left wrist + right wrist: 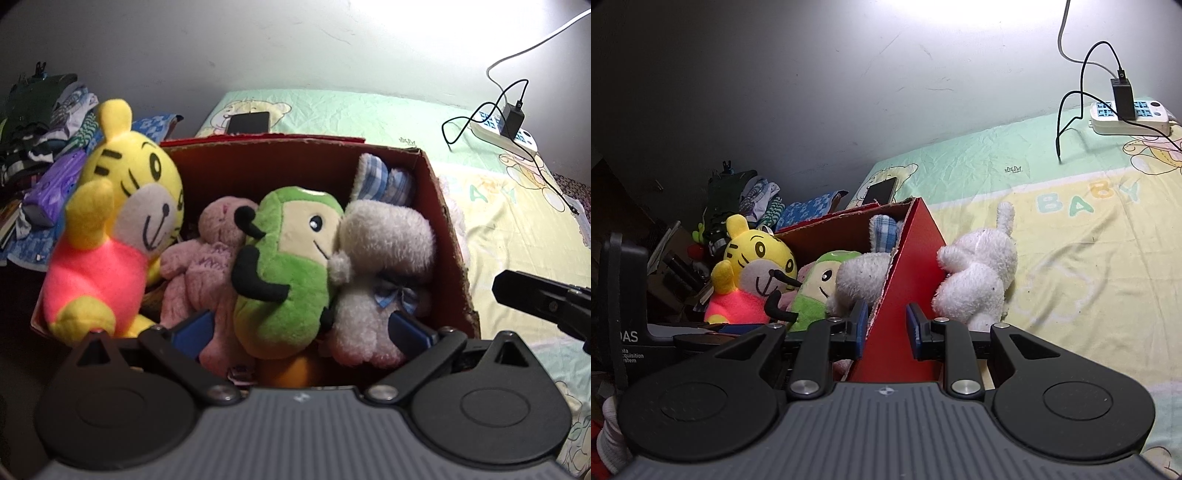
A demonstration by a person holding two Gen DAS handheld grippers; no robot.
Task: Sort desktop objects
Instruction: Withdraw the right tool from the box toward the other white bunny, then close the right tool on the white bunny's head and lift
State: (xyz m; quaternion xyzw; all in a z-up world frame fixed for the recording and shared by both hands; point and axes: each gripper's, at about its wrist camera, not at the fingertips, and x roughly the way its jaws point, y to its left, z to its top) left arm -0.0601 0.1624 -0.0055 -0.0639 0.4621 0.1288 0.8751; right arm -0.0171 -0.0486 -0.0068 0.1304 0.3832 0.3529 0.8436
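Spread over the bed [498,221] is a pale green and yellow sheet printed with bears, and a grey wall is seen behind it. One red cardboard box [258,166] is set on the sheet, and four soft toys are packed upright in it, side by side:

- one yellow tiger [122,206] in a pink shirt
- one pink toy [210,258]
- one green toy [288,266]
- one white toy [384,240]

One blue-checked plush piece [384,177] is wedged in the box's far corner.

A second white toy [979,273] is left outside, lying on the sheet just beside the box's outer wall.

The left tongs [301,321] are held spread wide above the near edge of the box. The green toy is seen between the two fingers, and neither pad is pressed on it.

The right tongs [886,325] are drawn nearly together, with the box's side wall in the narrow gap. Whether the wall is pinched cannot be told.

One dark phone [248,122] is laid on the sheet behind the box. One white power strip [1130,116] with one black charger [1123,98] plugged in lies in the far corner. One pile of clothes [48,122] is stacked beyond the tiger.
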